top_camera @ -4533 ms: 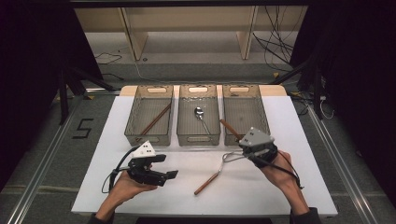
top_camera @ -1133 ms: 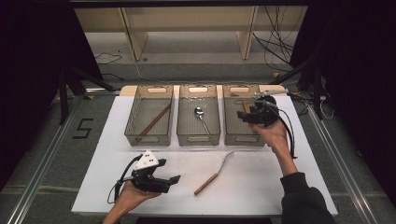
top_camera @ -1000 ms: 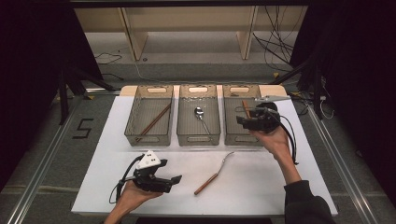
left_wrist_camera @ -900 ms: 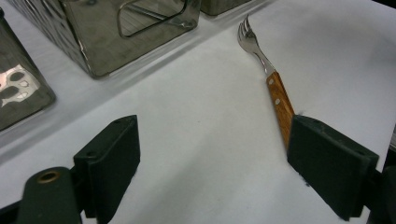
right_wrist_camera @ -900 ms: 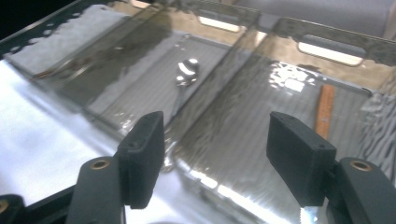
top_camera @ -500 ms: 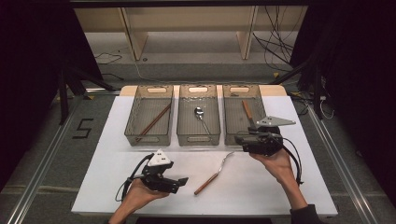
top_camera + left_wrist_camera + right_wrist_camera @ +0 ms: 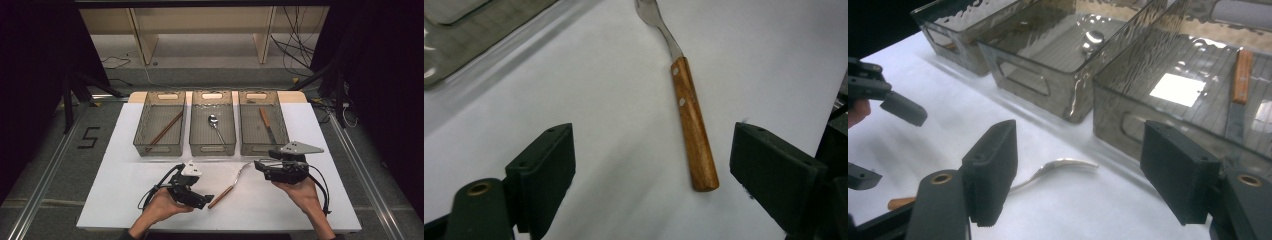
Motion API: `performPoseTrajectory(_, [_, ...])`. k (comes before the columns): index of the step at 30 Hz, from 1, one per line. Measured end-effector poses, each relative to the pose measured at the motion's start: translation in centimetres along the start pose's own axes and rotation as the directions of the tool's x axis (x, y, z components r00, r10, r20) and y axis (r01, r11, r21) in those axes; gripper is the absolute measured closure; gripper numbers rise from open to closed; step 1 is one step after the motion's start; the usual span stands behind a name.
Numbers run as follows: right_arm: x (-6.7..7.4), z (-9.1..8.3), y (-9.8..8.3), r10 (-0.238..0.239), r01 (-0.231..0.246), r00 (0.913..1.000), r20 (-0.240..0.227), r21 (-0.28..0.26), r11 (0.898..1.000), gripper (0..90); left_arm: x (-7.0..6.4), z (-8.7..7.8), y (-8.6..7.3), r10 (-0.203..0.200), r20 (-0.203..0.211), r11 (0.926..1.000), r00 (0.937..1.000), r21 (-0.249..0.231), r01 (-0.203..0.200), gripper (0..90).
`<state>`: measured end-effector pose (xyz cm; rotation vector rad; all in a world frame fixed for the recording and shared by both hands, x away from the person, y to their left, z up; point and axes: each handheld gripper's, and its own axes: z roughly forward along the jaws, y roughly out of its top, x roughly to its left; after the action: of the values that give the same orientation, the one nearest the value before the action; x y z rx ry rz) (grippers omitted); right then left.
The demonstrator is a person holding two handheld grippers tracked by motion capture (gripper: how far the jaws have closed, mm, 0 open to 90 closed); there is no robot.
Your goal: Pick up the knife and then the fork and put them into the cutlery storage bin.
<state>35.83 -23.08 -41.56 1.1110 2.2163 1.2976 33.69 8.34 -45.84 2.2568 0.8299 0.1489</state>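
**Cutlery sorting nearly finished, one fork left on the sheet**

A wooden-handled steel fork [image 7: 233,183] was left lying on the white paper-covered table [image 7: 125,190], just in front of the three smoked clear-plastic ribbed bins [image 7: 212,149]; in those were seen brown wooden chopsticks [image 7: 165,129], a polished metal spoon [image 7: 216,125] and what appeared to be a wooden-handled knife [image 7: 265,121]. The left gripper [image 7: 651,165] was held with its jaws wide apart astride the fork's riveted handle, nothing gripped. The right gripper [image 7: 1078,172], its jaws just opened further and empty, was held near the fork's curved tines. Only the fork remained to be binned.
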Motion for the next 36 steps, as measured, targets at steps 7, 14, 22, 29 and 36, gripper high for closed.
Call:
performPoseTrajectory(7, [0.7, -0.1, -0.9, -0.001, 0.001, 0.9998, -0.022, -0.017, 1.0, 31.3, -0.8, 0.9, 0.8, 0.025, 0.004, 0.9983, 0.9997, 0.052, -0.025, 19.5])
performPoseTrajectory(14, [1.5, -0.5, -1.5, -0.011, 0.01, 0.9988, -0.048, -0.028, 1.0, 29.5, -1.3, 1.5, 1.3, 0.036, 0.021, 0.9955, 0.9991, 0.087, -0.038, 24.6])
performPoseTrajectory(22, [1.8, -0.5, -2.3, -0.012, 0.012, 0.9986, -0.052, -0.016, 1.0, 28.7, -2.1, 2.5, 1.7, 0.061, 0.037, 0.9907, 0.9974, 0.119, -0.065, 34.9])
performPoseTrajectory(29, [2.0, -0.6, -2.6, -0.019, 0.019, 0.9987, -0.048, -0.014, 1.0, 28.7, -2.6, 2.8, 1.6, 0.092, 0.038, 0.9862, 0.995, 0.135, -0.096, 45.1])
performPoseTrajectory(36, [2.4, -0.8, -2.6, -0.02, 0.019, 0.9984, -0.053, -0.019, 1.0, 28.4, -2.9, 3.1, 1.4, 0.115, 0.032, 0.9822, 0.9928, 0.146, -0.119, 53.5])
